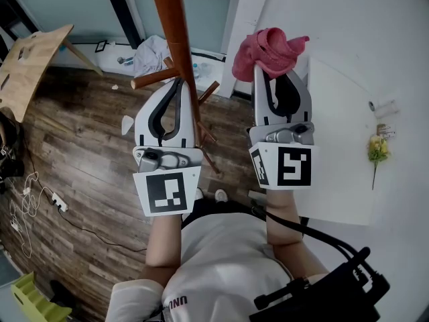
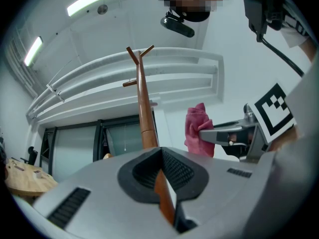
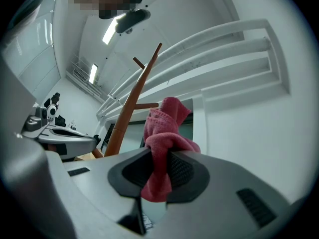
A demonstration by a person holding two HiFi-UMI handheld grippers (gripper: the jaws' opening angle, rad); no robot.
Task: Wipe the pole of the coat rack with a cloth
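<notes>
The brown wooden coat rack pole [image 1: 177, 35] runs up the middle of the head view, with short pegs [image 1: 155, 78] lower down. My left gripper [image 1: 181, 92] is shut on the pole; the left gripper view shows the pole [image 2: 144, 111] passing between its jaws. My right gripper [image 1: 281, 72], just right of the pole, is shut on a pink cloth [image 1: 269, 50] bunched above its tips. The cloth [image 3: 162, 138] hangs between the jaws in the right gripper view, apart from the pole [image 3: 130, 106].
A white table [image 1: 348, 146] with a small roll [image 1: 382, 106] and a yellow flower [image 1: 377, 150] lies at the right. A wooden board [image 1: 30, 62] leans at the far left. Cables and a power strip [image 1: 55, 202] lie on the wood floor. A crumpled white cloth [image 1: 151, 54] lies by the rack's base.
</notes>
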